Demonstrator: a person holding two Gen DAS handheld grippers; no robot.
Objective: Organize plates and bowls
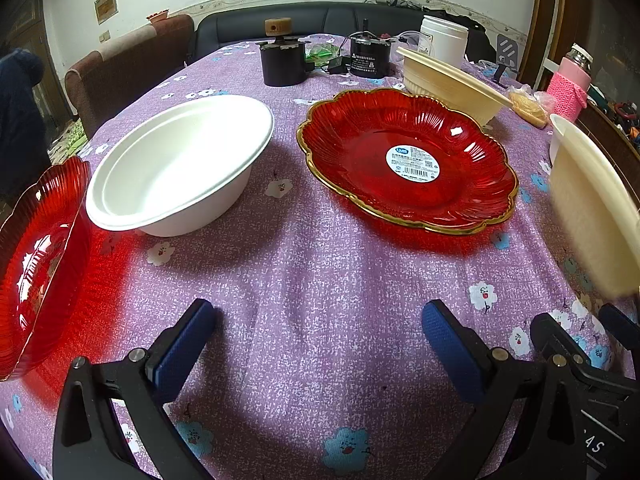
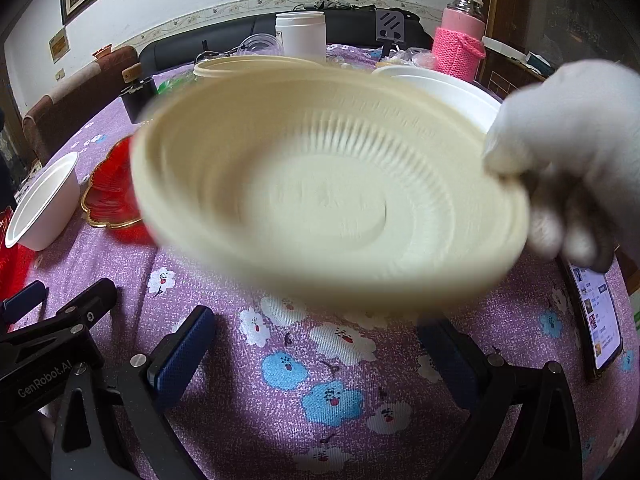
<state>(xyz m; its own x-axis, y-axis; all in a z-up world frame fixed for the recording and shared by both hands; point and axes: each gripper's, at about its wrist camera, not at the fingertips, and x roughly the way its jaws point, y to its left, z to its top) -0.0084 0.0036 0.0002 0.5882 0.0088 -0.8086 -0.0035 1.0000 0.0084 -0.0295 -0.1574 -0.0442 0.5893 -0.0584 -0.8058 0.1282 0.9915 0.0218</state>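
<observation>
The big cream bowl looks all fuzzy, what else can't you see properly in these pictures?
- Round cream plastic bowl, right wrist view: motion blur smears its rim and ribs.
- White-gloved hand, right wrist view: blurred and cut off by the edge.
- Red scalloped glass plate, right wrist view: mostly hidden behind the bowl.
- Second red plate, left wrist view: cut off by the left edge.
- Barcode sticker, left wrist view: print too small.

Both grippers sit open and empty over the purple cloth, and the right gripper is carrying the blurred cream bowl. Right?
Not quite. A white-gloved hand holds the cream bowl by its rim, not the right gripper, whose jaws stand apart below it with nothing between them, as the right wrist view shows. The rest stands: the left gripper is also open and empty over the cloth.
</observation>
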